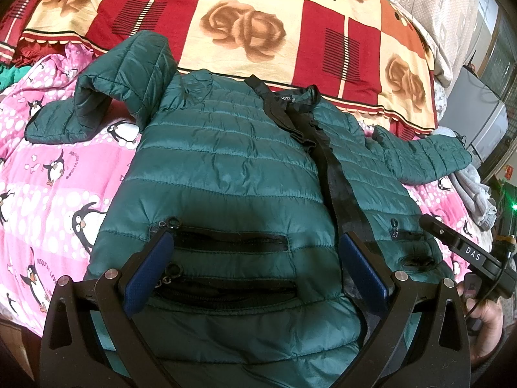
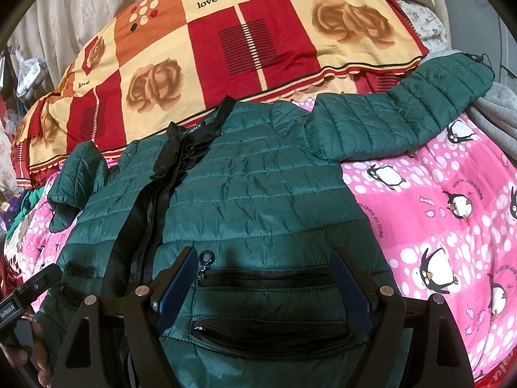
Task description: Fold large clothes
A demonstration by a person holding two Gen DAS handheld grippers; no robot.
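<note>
A dark green quilted puffer jacket [image 1: 226, 161] lies front up on the bed, collar at the far end, black zipper strip down its middle. Its left sleeve [image 1: 106, 97] is bent and bunched; its right sleeve [image 2: 404, 113] stretches out to the right. My left gripper [image 1: 255, 245] is open, its blue pads over the left pocket zippers near the hem. My right gripper [image 2: 263, 262] is open over the right pocket zippers [image 2: 268, 274] near the hem. The right gripper's body also shows in the left wrist view [image 1: 465, 252].
The jacket lies on a pink penguin-print blanket [image 2: 436, 220]. A red, orange and cream rose-patterned blanket [image 1: 258, 22] is piled behind the collar. Grey clothing [image 1: 471, 190] lies at the right edge of the bed. A grey appliance [image 1: 478, 110] stands beyond the bed.
</note>
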